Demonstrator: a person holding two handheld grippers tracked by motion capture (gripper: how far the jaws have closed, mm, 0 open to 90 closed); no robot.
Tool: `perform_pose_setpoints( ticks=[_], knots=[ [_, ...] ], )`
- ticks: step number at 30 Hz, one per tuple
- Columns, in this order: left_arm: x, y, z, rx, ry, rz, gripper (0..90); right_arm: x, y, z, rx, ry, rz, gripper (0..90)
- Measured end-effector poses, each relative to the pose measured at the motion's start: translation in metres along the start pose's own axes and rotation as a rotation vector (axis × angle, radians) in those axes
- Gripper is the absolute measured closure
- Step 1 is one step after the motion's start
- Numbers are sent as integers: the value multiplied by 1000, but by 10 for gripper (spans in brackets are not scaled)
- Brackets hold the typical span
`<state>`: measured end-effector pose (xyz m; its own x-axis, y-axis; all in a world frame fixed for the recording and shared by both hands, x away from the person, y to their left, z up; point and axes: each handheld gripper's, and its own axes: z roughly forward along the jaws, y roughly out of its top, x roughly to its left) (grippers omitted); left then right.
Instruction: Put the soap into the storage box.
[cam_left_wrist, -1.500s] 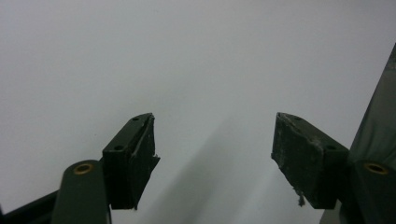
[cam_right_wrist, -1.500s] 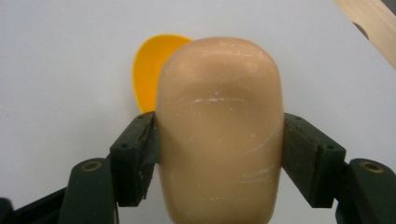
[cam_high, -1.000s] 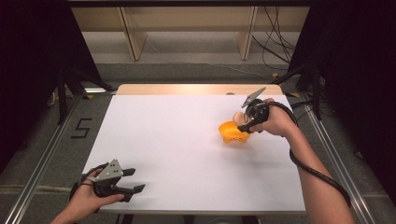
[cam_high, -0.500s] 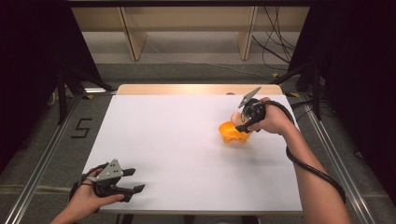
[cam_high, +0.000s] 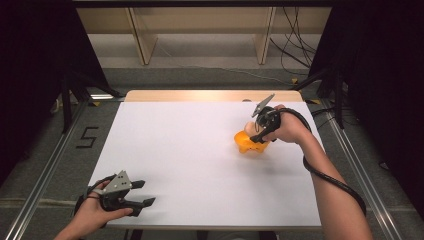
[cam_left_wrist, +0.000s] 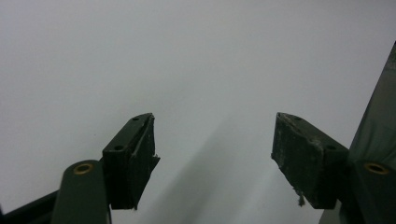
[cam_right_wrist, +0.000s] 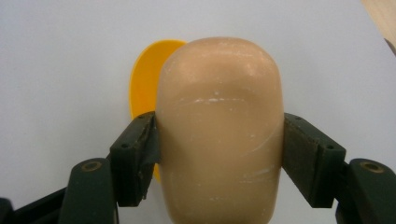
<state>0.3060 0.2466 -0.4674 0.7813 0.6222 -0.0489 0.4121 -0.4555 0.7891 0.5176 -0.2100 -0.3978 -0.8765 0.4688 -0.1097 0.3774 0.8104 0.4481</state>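
We take the orange bowl (cam_high: 248, 143) as our landmark. It sits on the white table (cam_high: 200, 155), toward the far right part of the sheet. Directly over it we hold a smooth beige rounded piece (cam_right_wrist: 219, 130), and in the high view that piece (cam_high: 249, 128) shows just above the bowl's rim. Whether it touches the bowl we cannot tell. In the right gripper view the bowl's orange rim (cam_right_wrist: 142, 77) peeks out on the left from behind the piece; what else lies inside the bowl is hidden.

Our right gripper (cam_high: 258, 135) pinches the beige piece, with both pads pressed against its flanks, jaws standing wide around it.

Our left gripper (cam_high: 142, 192) rests well apart from the bowl, down at the table's near left corner. Its jaws are spread with nothing between them, over bare white surface in the left gripper view (cam_left_wrist: 215, 154).

From the bowl, the right table edge is near, and the far wooden strip (cam_high: 210, 96) lies a little beyond. To the bowl's left and toward us, the white sheet runs open.
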Motion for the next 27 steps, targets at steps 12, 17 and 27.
perform_pose_setpoints(
  ticks=[12,17,27],
  knots=[
    [0,0,0,-8,-1,10,299,0,-2,6,29,21,-21,333],
    [1,0,0,-2,1,17,299,0,-2,7,38,28,-26,333],
    [0,0,0,-1,0,-2,299,0,0,10,44,39,-53,333]
  ],
)
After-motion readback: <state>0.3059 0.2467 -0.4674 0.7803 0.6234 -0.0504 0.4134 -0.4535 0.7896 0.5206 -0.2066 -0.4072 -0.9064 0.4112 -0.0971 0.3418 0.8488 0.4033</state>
